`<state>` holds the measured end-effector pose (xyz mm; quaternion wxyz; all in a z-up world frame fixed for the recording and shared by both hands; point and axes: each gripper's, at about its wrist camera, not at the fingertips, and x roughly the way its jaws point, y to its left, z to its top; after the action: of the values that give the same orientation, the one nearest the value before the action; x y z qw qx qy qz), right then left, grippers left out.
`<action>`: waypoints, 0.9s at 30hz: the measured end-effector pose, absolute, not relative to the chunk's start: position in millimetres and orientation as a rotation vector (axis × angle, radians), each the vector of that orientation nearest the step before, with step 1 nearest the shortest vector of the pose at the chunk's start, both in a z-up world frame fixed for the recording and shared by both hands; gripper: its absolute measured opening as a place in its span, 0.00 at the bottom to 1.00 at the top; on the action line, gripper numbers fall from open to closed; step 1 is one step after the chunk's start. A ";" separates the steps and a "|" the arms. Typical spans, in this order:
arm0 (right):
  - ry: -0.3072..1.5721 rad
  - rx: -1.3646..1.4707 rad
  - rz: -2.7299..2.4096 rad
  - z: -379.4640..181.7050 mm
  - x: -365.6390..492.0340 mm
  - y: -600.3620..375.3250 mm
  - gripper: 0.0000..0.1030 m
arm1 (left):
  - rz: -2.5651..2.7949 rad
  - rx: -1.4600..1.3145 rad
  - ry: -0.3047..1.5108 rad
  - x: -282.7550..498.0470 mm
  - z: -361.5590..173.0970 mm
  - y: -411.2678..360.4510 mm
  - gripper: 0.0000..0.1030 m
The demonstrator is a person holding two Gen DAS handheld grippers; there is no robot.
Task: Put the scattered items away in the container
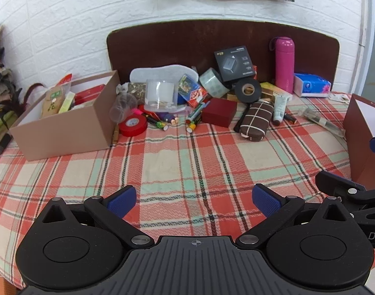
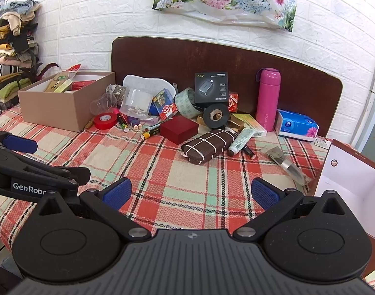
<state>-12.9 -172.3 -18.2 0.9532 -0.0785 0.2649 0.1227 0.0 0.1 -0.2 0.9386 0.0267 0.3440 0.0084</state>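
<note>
Both hand-held grippers spread wide, holding nothing: left [image 1: 194, 201], right [image 2: 191, 194]. Clutter piled ahead along worktop's [image 1: 177, 162] far edge. Brown case [image 2: 208, 146] lies nearest, ahead-right of right one, long axis diagonal. Cardboard box [image 1: 64, 123] far-left, part filled.

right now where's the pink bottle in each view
Left wrist: pink bottle stands upper right, against the brown board.
Right wrist: pink bottle stands right of centre, against the same board.
Shared landmark: the blue tissue pack lies just to its right in both.
</note>
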 end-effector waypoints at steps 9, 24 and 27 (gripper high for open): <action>0.549 -0.161 0.250 -17.1 -9.9 -170.9 1.00 | 0.015 0.053 0.731 3.2 -1.7 0.0 1.00; 0.546 -0.161 0.252 -21.1 -7.2 -170.0 1.00 | 0.017 0.054 0.732 6.0 -10.9 0.8 1.00; 0.547 -0.163 0.252 -21.1 -6.9 -168.8 1.00 | 0.019 0.053 0.735 6.1 -11.7 1.5 1.00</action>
<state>-6.9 -168.8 -21.1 0.9517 -0.0801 0.2693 0.1242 6.1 1.5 -11.7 0.9329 0.0261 0.3592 0.0091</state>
